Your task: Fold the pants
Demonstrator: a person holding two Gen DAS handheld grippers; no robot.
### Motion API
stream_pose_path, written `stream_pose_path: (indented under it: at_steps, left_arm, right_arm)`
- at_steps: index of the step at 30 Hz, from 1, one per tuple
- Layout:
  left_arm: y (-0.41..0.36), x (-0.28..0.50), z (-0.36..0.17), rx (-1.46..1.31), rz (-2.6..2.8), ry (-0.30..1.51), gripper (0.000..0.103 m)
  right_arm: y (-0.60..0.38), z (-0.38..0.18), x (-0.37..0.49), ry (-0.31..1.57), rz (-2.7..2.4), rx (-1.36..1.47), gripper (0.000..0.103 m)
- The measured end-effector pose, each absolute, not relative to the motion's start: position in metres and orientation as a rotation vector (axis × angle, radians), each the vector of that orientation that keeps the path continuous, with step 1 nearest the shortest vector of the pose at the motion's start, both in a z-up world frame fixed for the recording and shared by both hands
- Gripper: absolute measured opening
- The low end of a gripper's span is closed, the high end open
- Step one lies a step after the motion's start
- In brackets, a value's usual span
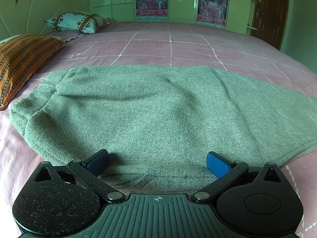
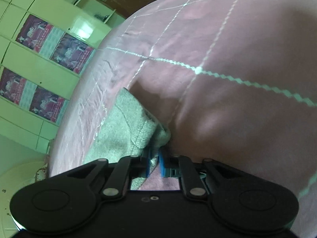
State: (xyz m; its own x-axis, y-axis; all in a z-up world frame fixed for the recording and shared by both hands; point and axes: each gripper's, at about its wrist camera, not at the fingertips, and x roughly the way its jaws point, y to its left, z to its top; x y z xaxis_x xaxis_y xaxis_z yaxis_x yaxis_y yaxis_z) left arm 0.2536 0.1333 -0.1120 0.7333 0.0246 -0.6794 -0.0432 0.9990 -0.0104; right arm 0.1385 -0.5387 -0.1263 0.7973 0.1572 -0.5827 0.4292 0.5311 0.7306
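Observation:
Grey-green knit pants (image 1: 150, 109) lie spread across the pink bed, folded lengthwise, with the waistband end at the left. My left gripper (image 1: 157, 163) is open, its blue pads (image 1: 217, 165) resting on the near edge of the pants with nothing clamped. In the right wrist view my right gripper (image 2: 153, 163) is shut on a bunched end of the pants (image 2: 128, 125), lifted a little above the sheet. The view is tilted.
The bed (image 1: 170, 43) has a pink sheet with a white grid. An orange striped pillow (image 1: 21, 59) and a patterned pillow (image 1: 77, 21) lie at the left. Wardrobe doors with posters (image 1: 152, 0) and a brown door (image 1: 271, 10) stand beyond the bed.

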Motion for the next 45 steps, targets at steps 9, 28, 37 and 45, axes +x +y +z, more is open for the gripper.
stream_pose_path:
  at_steps: [9, 28, 37, 45]
  left_arm:
    - [0.133, 0.253, -0.111, -0.025, 0.040, 0.746, 0.103]
    - [0.138, 0.251, -0.111, -0.032, 0.028, 0.750, 0.103]
    - [0.145, 0.250, -0.110, -0.075, 0.013, 0.741, 0.103]
    - [0.144, 0.246, -0.107, -0.074, 0.010, 0.754, 0.103]
  right_arm:
    - [-0.538, -0.132, 0.119, 0.642, -0.175, 1.129, 0.010]
    - [-0.545, -0.133, 0.140, 0.625, -0.193, 0.893, 0.000]
    - [-0.539, -0.107, 0.091, 0.472, -0.195, 1.010, 0.009]
    - [-0.524, -0.112, 0.130, 0.587, -0.209, 1.005, 0.001]
